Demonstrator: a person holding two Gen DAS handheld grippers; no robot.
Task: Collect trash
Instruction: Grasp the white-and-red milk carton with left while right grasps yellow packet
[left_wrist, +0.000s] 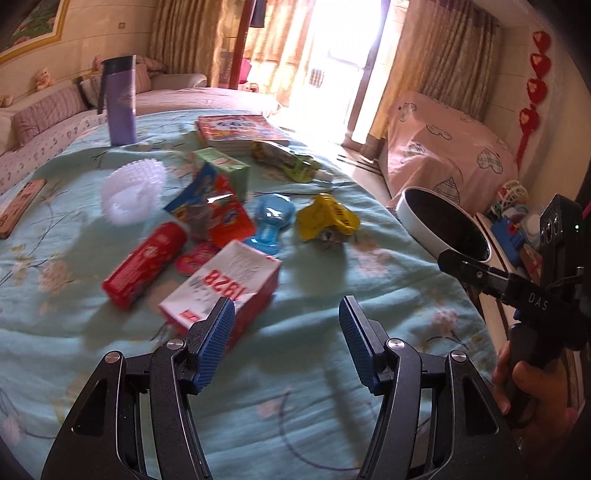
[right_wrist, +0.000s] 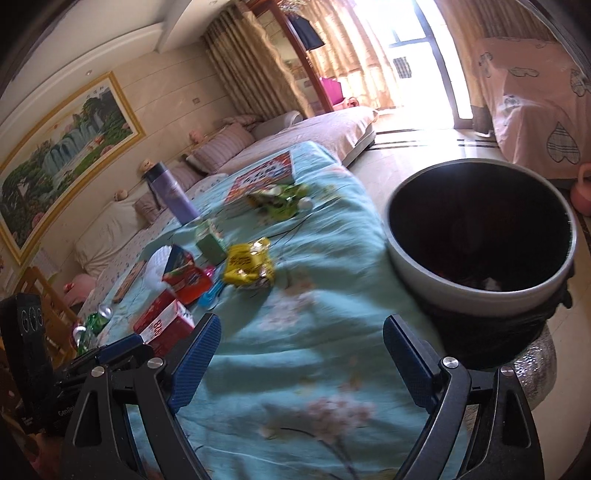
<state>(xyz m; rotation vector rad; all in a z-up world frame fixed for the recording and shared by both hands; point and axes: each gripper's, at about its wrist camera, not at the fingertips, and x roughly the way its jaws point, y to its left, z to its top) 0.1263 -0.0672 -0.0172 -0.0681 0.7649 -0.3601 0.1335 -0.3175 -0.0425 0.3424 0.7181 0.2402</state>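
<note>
- Left wrist view: the left gripper (left_wrist: 287, 317) stands part open with nothing between its pads; the left pad overlaps the near corner of the red-and-white carton (left_wrist: 225, 284) in the picture, but contact cannot be confirmed.
- Right wrist view: the right gripper (right_wrist: 301, 356) stands wide and empty above the bare blanket (right_wrist: 295, 369).
- Trash lies in a cluster on the blanket: carton nearest, red tube (left_wrist: 144, 269) beside it, orange packet (left_wrist: 221, 218), blue scoop (left_wrist: 271, 221), yellow wrapper (left_wrist: 327, 218), green wrapper (left_wrist: 288, 158) further out.
- Bin (right_wrist: 480, 236) stands just beside the blanket's right edge, mouth open.
- Risk: the carton looks wider than the left opening; closing on a corner may tip or push it into the tube.
- Risk: the items crowd each other, so a grasp may catch two, or drag a neighbour.
- Risk: the soft blanket may fold into the pads with a thin wrapper.
- Risk: the bottle (left_wrist: 120, 99) and books (left_wrist: 240, 131) are probably not trash; do not sweep them.
</note>
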